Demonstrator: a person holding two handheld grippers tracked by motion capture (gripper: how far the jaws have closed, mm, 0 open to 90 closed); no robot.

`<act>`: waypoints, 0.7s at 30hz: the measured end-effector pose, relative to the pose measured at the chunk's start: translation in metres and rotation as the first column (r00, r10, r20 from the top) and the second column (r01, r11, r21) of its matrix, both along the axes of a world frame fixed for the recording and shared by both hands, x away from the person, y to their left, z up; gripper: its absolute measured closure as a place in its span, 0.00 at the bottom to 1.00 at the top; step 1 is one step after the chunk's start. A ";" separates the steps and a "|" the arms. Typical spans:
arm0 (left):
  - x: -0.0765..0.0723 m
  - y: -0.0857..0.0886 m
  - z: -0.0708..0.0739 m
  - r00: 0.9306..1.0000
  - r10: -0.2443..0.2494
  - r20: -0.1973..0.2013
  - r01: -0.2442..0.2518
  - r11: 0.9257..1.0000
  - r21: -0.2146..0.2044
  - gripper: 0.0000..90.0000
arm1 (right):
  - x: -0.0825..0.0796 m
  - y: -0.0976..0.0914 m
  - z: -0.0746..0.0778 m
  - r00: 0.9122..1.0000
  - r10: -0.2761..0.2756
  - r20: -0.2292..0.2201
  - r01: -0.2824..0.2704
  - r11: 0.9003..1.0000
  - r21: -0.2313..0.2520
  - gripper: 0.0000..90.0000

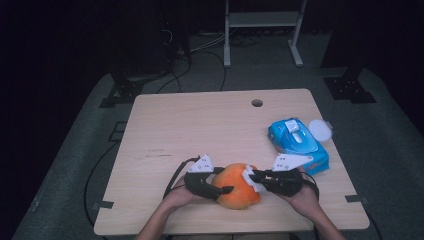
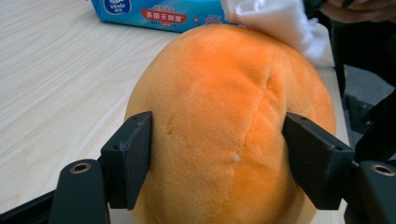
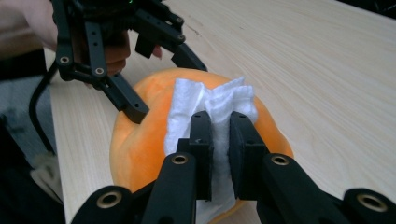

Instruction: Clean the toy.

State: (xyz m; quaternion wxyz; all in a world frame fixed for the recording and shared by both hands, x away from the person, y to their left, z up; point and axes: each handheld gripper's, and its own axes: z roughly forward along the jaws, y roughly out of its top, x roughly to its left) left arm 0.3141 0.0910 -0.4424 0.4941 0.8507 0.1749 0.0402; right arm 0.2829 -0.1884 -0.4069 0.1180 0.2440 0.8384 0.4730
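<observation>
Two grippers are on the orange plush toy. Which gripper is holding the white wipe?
The right gripper: its jaws are shut on the white wipe lying against the orange plush toy. The left gripper clamps the toy's sides, with no wipe between its jaws.

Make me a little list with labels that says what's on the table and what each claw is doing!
toy: orange plush ball near the table's front edge
left claw: jaws pressed on both sides of the plush ball
right claw: shut on a white wipe, held against the top of the ball
pack: blue wipes pack at the table's right side
lid: round white lid beside the pack
table: light wood, with a round hole near the far edge
</observation>
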 end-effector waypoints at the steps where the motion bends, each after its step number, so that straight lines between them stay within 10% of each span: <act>1: 0.000 0.001 0.000 1.000 -0.001 0.000 0.001 1.000 0.002 0.32 | 0.000 0.000 0.000 1.000 0.000 0.004 0.000 1.000 -0.010 0.88; 7: 0.005 0.004 -0.001 1.000 0.022 -0.022 -0.022 1.000 -0.020 0.33 | 0.009 -0.019 -0.012 0.997 -0.059 -0.056 0.058 0.998 -0.029 0.89; 13: 0.005 -0.003 -0.003 0.995 0.098 -0.015 -0.099 0.995 -0.023 0.31 | 0.001 -0.006 -0.004 1.000 -0.007 -0.018 0.007 1.000 -0.015 0.88; 21: -0.002 -0.007 -0.001 0.999 0.041 0.026 -0.041 0.999 -0.011 0.32 | 0.013 -0.013 -0.010 0.996 -0.085 -0.032 0.085 0.996 -0.007 0.88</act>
